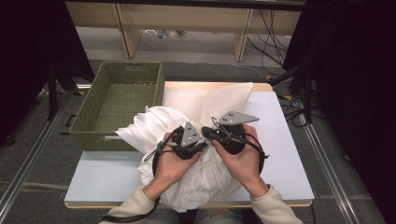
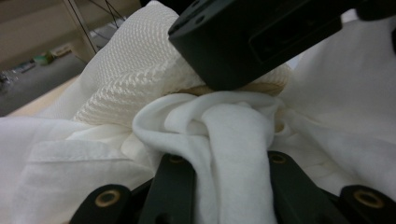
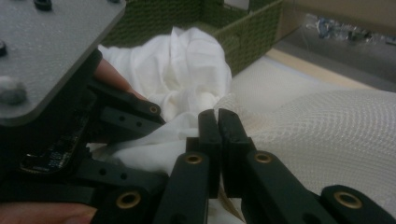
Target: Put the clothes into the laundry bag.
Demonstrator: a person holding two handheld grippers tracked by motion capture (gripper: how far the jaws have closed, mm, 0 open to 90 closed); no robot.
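Note:
A rumpled white cloth lies heaped on the table's middle, partly on a white mesh bag. Both hands hold their grippers close together over the heap. My left gripper is shut on a thick fold of the white cloth, which rises between its jaws. My right gripper has its jaws pressed together on the beige-trimmed edge of the mesh bag. Its black body hangs just above the fold in the left gripper view. In the high view the left gripper and right gripper nearly touch.
A green woven basket stands at the table's back left, its corner just behind the cloth. The pale table top is bare to the right and at the front left. Shelving legs and cables sit beyond the far edge.

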